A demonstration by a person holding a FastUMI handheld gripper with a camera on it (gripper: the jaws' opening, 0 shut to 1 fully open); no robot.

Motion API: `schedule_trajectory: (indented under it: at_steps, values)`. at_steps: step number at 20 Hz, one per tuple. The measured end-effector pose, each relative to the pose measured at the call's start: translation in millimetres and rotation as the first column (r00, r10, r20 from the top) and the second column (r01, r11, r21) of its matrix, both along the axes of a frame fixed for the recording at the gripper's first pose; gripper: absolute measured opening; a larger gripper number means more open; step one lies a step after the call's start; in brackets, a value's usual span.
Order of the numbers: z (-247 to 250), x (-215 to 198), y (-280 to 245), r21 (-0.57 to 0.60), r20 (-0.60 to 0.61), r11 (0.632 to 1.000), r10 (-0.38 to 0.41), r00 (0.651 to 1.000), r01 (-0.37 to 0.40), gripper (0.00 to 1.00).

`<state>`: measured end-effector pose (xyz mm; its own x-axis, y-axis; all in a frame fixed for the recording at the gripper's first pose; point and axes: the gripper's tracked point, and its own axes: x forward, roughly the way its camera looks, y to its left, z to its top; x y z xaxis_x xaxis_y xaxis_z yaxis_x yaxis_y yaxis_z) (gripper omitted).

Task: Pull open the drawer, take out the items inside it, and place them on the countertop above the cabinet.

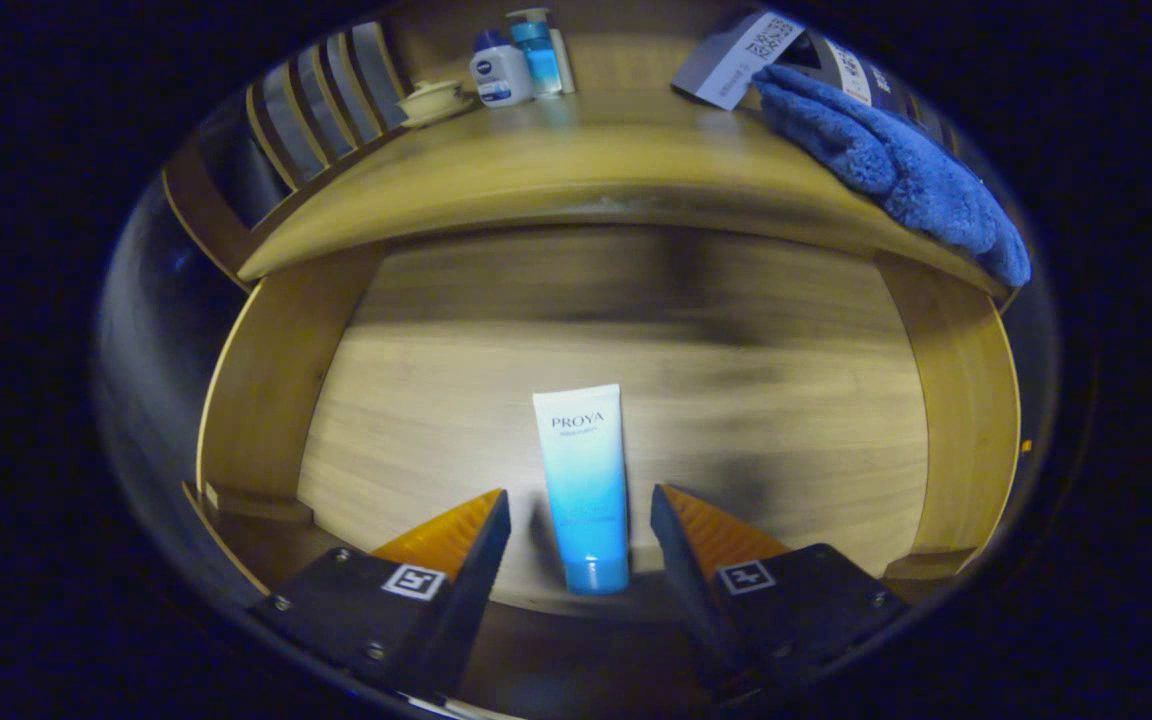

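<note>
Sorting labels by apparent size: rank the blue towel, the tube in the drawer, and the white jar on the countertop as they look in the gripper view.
1. Blue towel, largest.
2. Tube, lying between the open fingers of the gripper; its nearness to the camera inflates it.
3. White jar, smallest, but farthest away, so its true size is unsure.

We see the wooden drawer [266,400] pulled open, a white-to-blue gradient tube [584,487] lying flat on its floor, cap end toward us, between the spread gripper [580,512] fingers, untouched, below the wooden countertop [576,170].
</note>
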<state>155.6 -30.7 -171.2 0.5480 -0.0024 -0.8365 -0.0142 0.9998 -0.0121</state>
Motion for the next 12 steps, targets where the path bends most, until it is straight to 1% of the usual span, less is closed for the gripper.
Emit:
schedule_trajectory:
  at_steps: [2,3,5,6,7,9,12]
  values:
    - [-8.6,-1.4,3.2,0.068,-0.045,0.996,-0.049,0.998,0.052,0.57]
    - [-8.8,-3.5,6.7,0.088,-0.079,0.995,-0.046,0.996,0.052,0.44]
    - [-8.5,-1.5,6.3,0.108,-0.080,0.993,-0.035,0.996,0.043,0.44]
    - [-9.8,2.2,7.4,0.123,-0.060,0.992,-0.034,0.998,0.041,0.44]
    - [-0.3,-1.8,6.6,0.124,-0.044,0.992,-0.021,0.999,0.027,0.36]
    - [16.9,-2.1,5.1,0.135,0.016,0.991,-0.012,1.000,0.010,0.35]
    - [51.6,-14.9,11.3,0.206,0.073,0.979,-0.016,0.997,0.000,0.35]
